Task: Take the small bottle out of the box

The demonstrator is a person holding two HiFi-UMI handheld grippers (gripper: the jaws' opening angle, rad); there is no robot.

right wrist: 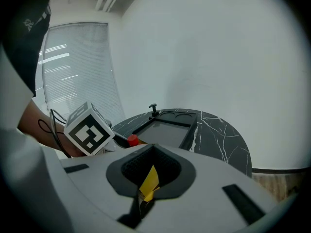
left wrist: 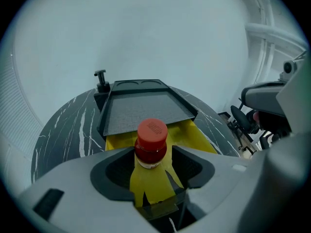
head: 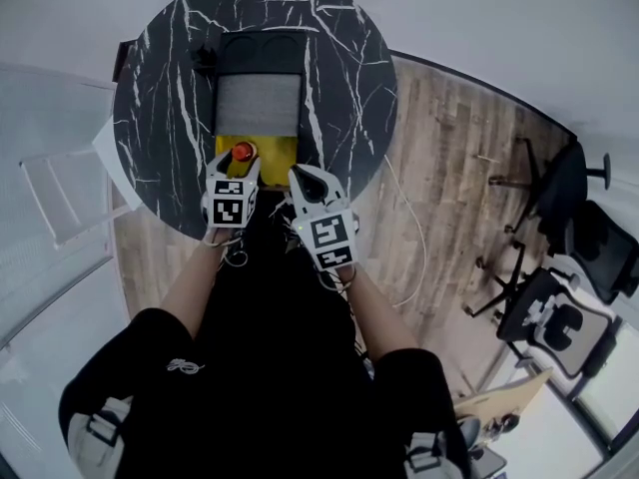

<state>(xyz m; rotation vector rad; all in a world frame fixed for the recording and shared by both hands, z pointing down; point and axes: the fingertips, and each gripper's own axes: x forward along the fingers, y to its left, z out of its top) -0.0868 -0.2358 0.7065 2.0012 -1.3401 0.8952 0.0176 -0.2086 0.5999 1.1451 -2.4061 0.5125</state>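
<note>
A small bottle (head: 241, 153) with a red cap stands upright in an opened yellow box (head: 275, 150) at the near end of a black tray (head: 258, 103) on the round black marble table (head: 165, 88). My left gripper (head: 240, 171) is open, and the bottle (left wrist: 151, 142) stands between its jaws with a gap on either side. A yellow box flap (left wrist: 148, 186) lies under it. My right gripper (head: 304, 180) is just right of the box and is shut on a yellow flap (right wrist: 149, 178). The red cap (right wrist: 132, 140) shows beside the left gripper's marker cube (right wrist: 90, 129).
A black knob (left wrist: 101, 77) stands at the tray's far left corner. Office chairs (head: 564, 297) stand on the wooden floor to the right. A white cable (head: 414, 238) trails on the floor, and white furniture (head: 60, 198) stands at the left of the table.
</note>
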